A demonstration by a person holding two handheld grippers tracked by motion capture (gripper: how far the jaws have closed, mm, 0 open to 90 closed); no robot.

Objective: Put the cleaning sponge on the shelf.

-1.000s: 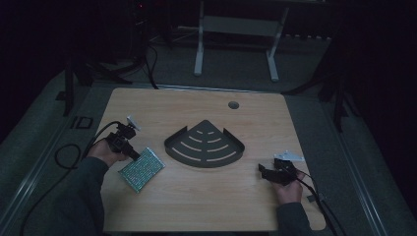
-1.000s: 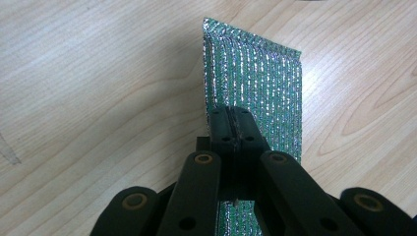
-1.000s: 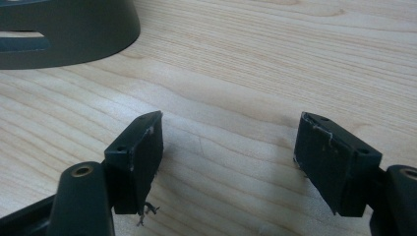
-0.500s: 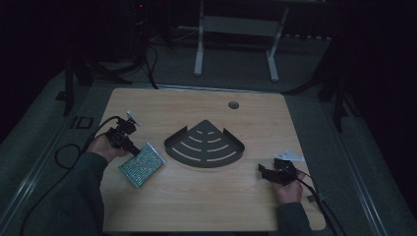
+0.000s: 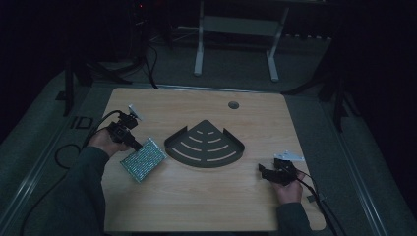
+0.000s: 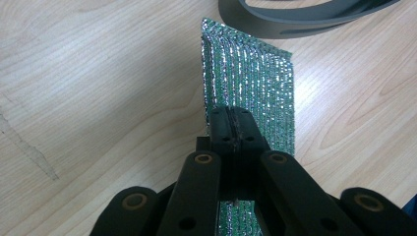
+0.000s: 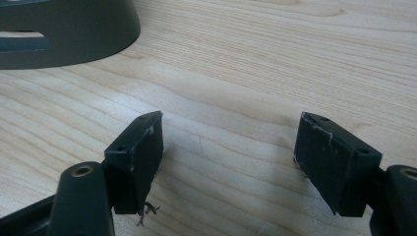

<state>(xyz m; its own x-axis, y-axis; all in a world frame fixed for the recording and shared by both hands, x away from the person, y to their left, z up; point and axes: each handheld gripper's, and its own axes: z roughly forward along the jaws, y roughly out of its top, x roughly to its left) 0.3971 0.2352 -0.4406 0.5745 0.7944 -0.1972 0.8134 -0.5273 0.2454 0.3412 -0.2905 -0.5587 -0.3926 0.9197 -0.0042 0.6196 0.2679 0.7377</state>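
Left claw point(image 6: 231, 123), jaws closed on one edge of a glittering green scouring pad point(image 6: 251, 83) beside the grey quarter-round corner tray point(image 5: 204, 145) on the desk point(image 5: 305, 123). Right claw point(image 7: 228, 157) rests wide apart, holding nothing. Risk: the thin edge grip may let the pad slip.

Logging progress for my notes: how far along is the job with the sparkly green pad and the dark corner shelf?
Done: the left gripper is shut on the green pad. In hand: the pad, tilted beside the corner shelf. Left: the shelf holds nothing yet; the right gripper rests open on the table.
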